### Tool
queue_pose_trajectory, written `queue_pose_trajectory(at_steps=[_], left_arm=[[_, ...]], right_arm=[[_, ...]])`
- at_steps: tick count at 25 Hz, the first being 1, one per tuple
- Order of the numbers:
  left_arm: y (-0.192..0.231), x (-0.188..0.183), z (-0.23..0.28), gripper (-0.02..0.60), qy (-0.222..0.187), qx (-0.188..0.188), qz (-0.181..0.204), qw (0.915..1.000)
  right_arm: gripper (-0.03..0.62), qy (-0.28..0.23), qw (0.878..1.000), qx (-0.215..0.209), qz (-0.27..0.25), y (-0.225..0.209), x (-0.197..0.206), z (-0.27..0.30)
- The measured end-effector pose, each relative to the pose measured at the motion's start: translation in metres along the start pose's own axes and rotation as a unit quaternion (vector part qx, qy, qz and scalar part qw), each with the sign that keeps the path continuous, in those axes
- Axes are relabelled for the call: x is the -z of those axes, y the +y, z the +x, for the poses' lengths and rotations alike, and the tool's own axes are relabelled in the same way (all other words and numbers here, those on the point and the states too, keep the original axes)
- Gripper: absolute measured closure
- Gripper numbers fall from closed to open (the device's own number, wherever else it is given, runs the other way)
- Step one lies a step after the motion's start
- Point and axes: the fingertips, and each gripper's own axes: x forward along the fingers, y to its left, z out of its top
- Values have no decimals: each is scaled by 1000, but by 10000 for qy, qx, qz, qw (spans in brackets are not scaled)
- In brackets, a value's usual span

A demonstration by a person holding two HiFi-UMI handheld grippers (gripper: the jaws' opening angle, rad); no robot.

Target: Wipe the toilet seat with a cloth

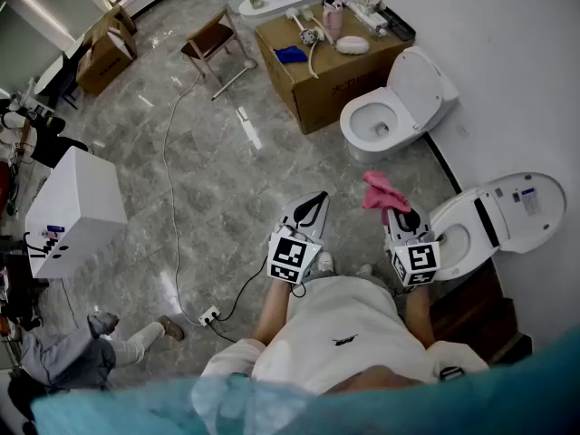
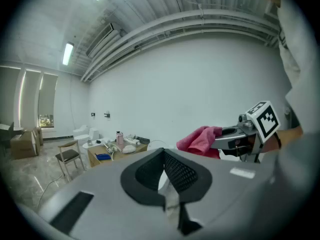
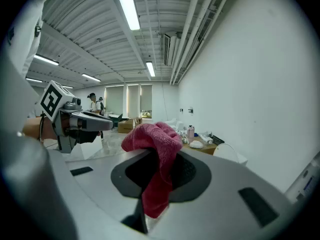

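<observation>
Right gripper (image 1: 396,216) grips the pink cloth (image 1: 381,191) mid-frame, just beside the toilet seat (image 1: 443,216) at right; left gripper (image 1: 314,204) clenched, empty.

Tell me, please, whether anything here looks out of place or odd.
A white cable trails loose across the floor to a power strip, a possible trip hazard. Nothing else stands out.
</observation>
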Motion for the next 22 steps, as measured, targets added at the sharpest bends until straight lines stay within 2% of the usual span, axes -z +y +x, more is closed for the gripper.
queue_pose_trajectory(at_steps=[5,12,22], left_arm=[[4,-1,-3,575,-48,93,16,9999],[10,1,0,574,-143,341,29,9993],[19,0,41,575,-123,412,-53,9991]], right_arm=[[540,-171,9998,66,100,9,-7,1],[540,-116,9992,382,-9,15,-8,4],[540,-92,9989,464,-72,-11,-10,31]])
